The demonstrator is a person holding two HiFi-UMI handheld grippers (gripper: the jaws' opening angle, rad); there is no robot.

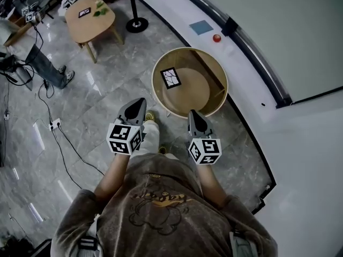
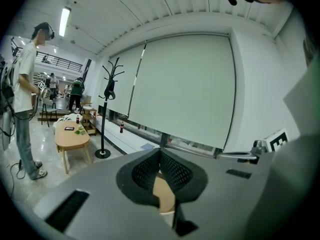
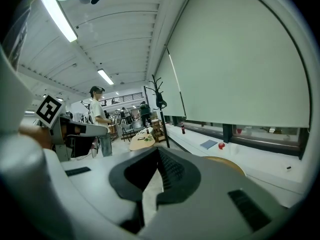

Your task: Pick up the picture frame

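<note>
Head view: round table (image 1: pixel 199 90), wooden, with a raised rim, standing on a grey marble floor (image 1: pixel 107 90) beside a curved white ledge (image 1: pixel 236 47). The frame (image 1: pixel 171 78) lies flat on the tabletop at its left side, near the rim, holding a black-and-white picture. Left gripper (image 1: pixel 140 103) is held short of the table over the floor, its tip aimed at the table's left edge and apart from the frame. Right gripper (image 1: pixel 193 114) has its tip at the near rim. Both are well apart from the frame. An oval table (image 1: pixel 90 16) and a coat stand base (image 1: pixel 136 24) sit at upper left, a red ball (image 1: pixel 217 37) on the ledge. Left gripper view: jaws of the left gripper (image 2: pixel 160 153) pressed together with nothing between them, tan tabletop showing below. The coat stand (image 2: pixel 107 104) and a standing person (image 2: pixel 24 99) are at left. Right gripper view: jaws of the right gripper (image 3: pixel 159 156) also together and empty. The table rim (image 3: pixel 227 163) shows just past them at right, the red ball (image 3: pixel 221 145) beyond it.
</note>
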